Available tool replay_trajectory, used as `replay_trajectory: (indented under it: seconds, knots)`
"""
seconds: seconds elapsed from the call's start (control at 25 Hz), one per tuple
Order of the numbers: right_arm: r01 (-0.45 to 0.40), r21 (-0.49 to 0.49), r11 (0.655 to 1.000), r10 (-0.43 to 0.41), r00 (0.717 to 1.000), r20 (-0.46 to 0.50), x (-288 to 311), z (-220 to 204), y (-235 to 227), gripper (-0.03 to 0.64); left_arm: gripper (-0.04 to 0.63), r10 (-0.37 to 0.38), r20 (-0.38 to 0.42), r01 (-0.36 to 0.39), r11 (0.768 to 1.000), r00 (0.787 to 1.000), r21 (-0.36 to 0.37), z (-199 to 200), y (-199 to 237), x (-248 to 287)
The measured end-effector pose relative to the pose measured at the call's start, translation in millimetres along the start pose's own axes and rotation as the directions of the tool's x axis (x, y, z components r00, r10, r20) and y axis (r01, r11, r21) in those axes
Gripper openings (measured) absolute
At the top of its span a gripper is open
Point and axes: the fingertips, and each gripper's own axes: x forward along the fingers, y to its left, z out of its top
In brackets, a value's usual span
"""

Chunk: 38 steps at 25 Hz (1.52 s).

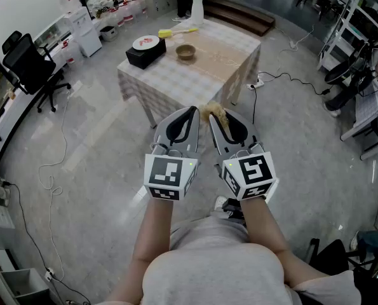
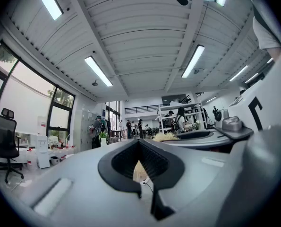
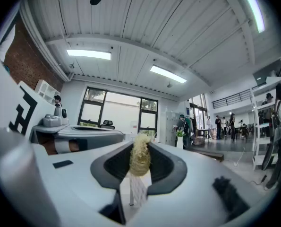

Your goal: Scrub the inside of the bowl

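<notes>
Straw-coloured scrubber [image 3: 140,157] sits clamped in the right tool [image 1: 215,121], while the left tool [image 1: 192,114] is closed on nothing. Both are held level, side by side, well apart from the checked tabletop [image 1: 176,78], where the brown bowl [image 1: 185,51] stands near a black box [image 1: 145,56], with a white vase [image 1: 197,9] beyond.

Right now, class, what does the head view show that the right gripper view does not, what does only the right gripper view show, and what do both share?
Only the head view: the bowl and yellow brush on the table, well ahead of both grippers. Only the right gripper view: ceiling lights, tall windows and people standing in the distance. Both: the right gripper shut on a straw-coloured scrubber, with the left gripper beside it.
</notes>
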Motion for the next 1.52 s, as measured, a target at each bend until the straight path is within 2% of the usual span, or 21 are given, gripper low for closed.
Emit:
replay_trajectory:
  seconds: [0.52, 1.2, 1.32, 1.52]
  knots:
    - [-0.051, 0.02, 0.999, 0.051, 0.999, -0.011, 13.3, -11.0, -38.4, 0.092, 0.006, 0.028, -0.021, -0.028, 1.0, 0.999, -0.006, -10.1, -7.3, 42.6]
    - [-0.196, 0.08, 0.977, 0.197, 0.98, -0.014, 25.8, -24.4, -105.9, 0.092, 0.006, 0.149, -0.012, -0.149, 0.989, 0.989, 0.002, -11.3, -24.4, 112.9]
    - [-0.21, 0.075, 0.975, 0.211, 0.977, -0.01, 23.3, -23.8, -115.5, 0.092, 0.006, 0.168, 0.0, -0.168, 0.986, 0.986, -0.002, -8.9, -30.0, 120.7]
    - [-0.216, 0.096, 0.972, 0.218, 0.976, -0.01, 21.5, -32.7, -127.3, 0.094, 0.006, 0.184, -0.025, -0.184, 0.983, 0.983, -0.001, -17.0, -35.3, 128.9]
